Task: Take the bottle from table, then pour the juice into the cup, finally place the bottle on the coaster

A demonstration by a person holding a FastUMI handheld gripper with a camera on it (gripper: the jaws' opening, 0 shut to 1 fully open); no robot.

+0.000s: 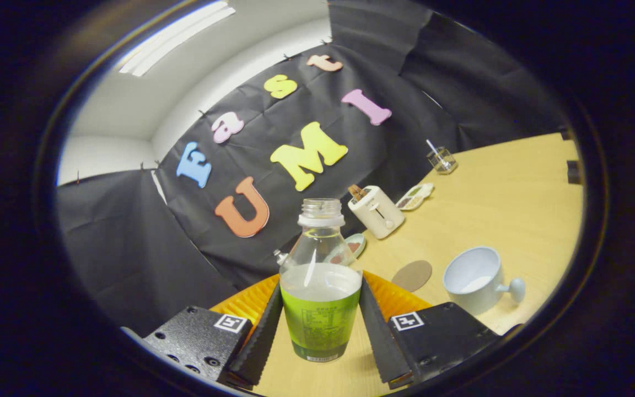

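A clear plastic bottle point(320, 298) with a green label and no cap stands upright between my fingers. Pale juice fills it to just above the label. My gripper point(321, 284) is shut on the bottle, one finger pressing each side of the label. Just beyond the right finger, a round brown coaster point(412, 275) lies flat on the wooden table point(516, 209). Right of the coaster stands a pale blue-white cup point(474, 278), its knob handle pointing away from the bottle and a little whitish content at its bottom.
An orange ribbed mat point(248, 300) lies behind the bottle. Farther back stand a cream toaster point(375, 210), a small dish point(352, 245), a plate of food point(415, 197) and a glass container with a straw point(441, 160). Black cloth walls the table's far side.
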